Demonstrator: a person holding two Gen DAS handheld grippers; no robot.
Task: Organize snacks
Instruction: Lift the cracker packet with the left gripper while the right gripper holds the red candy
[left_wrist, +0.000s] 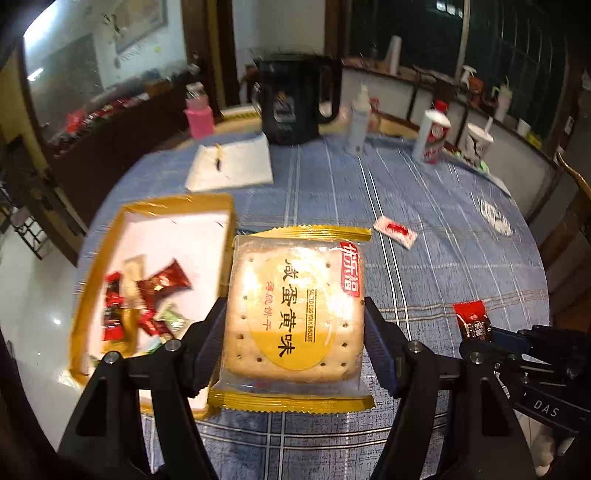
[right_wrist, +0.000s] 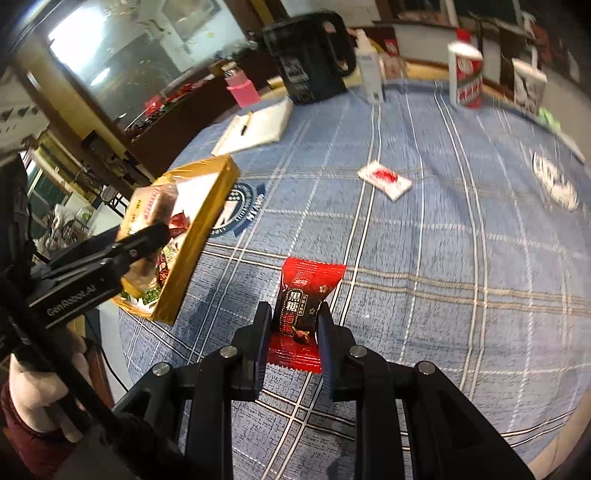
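Biscuit packet (left_wrist: 295, 314) sits squarely between your left gripper's (left_wrist: 295, 325) two pads, one pressing each long side, gold crimped ends sticking out top and bottom, and it hangs clear of the blue checked tablecloth (left_wrist: 424, 280). At nine o'clock from it in the left wrist view lies the gold-rimmed tray (left_wrist: 155, 210), white inside, with a heap of small wrapped sweets (left_wrist: 147, 299) in red, dark and green. Part of the tray juts past the table edge.

Your right gripper (right_wrist: 293, 332) is pinched narrow on a red-and-black candy packet (right_wrist: 303, 299), both pads flat against its sides, the wrapper's red top fanning out above the fingers. In the left view that same packet shows at three o'clock, held off the cloth.

One white sachet with red print (right_wrist: 384, 179) lies loose on the cloth at twelve o'clock from the candy, well apart from both grippers. Farther back, at the far table edge, stand a black kettle (left_wrist: 295, 99), a white notepad with a pen (left_wrist: 232, 166), a pink-sleeved bottle (left_wrist: 199, 114) and a red-and-white bottle (left_wrist: 432, 136).
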